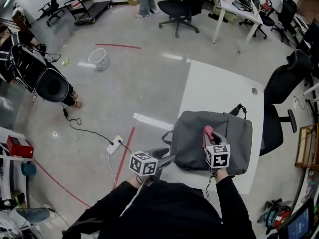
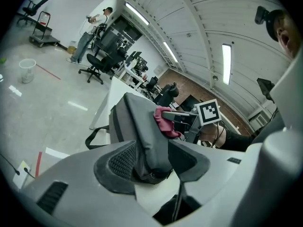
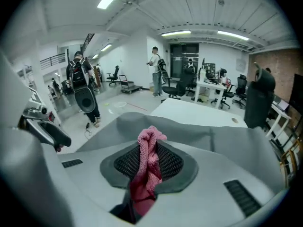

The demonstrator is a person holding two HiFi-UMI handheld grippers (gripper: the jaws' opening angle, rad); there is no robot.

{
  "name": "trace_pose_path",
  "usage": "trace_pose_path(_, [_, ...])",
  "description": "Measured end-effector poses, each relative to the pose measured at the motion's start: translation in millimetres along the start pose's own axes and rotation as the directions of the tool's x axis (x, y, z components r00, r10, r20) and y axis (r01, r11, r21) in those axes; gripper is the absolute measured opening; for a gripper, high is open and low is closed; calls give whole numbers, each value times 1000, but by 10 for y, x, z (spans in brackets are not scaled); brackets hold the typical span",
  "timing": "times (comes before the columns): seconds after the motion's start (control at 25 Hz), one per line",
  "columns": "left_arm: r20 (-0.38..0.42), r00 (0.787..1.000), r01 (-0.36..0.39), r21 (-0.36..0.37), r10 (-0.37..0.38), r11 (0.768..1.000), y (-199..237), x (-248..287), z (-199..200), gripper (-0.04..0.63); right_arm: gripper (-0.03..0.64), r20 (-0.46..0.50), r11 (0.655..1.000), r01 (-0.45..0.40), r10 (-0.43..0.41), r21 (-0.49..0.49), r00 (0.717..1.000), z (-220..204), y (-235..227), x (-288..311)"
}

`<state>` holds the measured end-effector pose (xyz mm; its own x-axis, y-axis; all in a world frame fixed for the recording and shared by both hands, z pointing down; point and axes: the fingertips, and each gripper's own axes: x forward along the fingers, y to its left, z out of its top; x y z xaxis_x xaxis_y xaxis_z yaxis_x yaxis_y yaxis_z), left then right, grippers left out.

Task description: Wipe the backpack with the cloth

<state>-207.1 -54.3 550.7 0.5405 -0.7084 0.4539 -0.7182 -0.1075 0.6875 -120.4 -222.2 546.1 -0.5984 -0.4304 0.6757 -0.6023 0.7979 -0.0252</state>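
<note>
Two hand-held grippers work a grey backpack (image 1: 192, 138), which lies flat at the near end of a white table (image 1: 219, 86), approx. 5 o'clock in the head view. The left gripper (image 2: 150, 161), jaws wide, clamps the bag's near-left corner, at 7 o'clock on the bag. The padded corner fills the gap btwn both pads. The right gripper (image 3: 147, 171), jaws narrow, pinches a pink cloth (image 3: 150, 150) that is bunched and sticks up out of the jaws. The cloth sits against the bag's top face, about mid-bag. In the bkgd, a white bucket (image 1: 98, 59) stands on the floor at 10 o'clock, a black office chair (image 1: 177, 9) at 12 and a person in black (image 1: 30, 68) at 9.
</note>
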Motion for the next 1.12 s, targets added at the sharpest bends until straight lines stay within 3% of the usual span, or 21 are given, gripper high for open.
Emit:
trace_pose_path(0.24, [17,999,-46,-49,47,998,355,-428,-51,225,86,54,969,-237,241,-69,969,449,1300,332])
trace_pose_path(0.44, [42,996,-74,-56,76,996,445,-589,20,225,86,125,951,-297,305,-82,944,774,1525,346])
trace_pose_path(0.6, [55,996,-71,-60,74,996,350,-471,43,225,86,91,972,-226,232,-67,969,596,1094,322])
trace_pose_path(0.88, [46,999,-27,-51,29,998,-145,-46,-110,225,86,38,999,-33,32,17,999,110,-124,-134])
trace_pose_path(1.12, [43,998,-41,-32,42,999,-583,663,19,225,86,52,987,127,-132,94,990,61,-1767,-717])
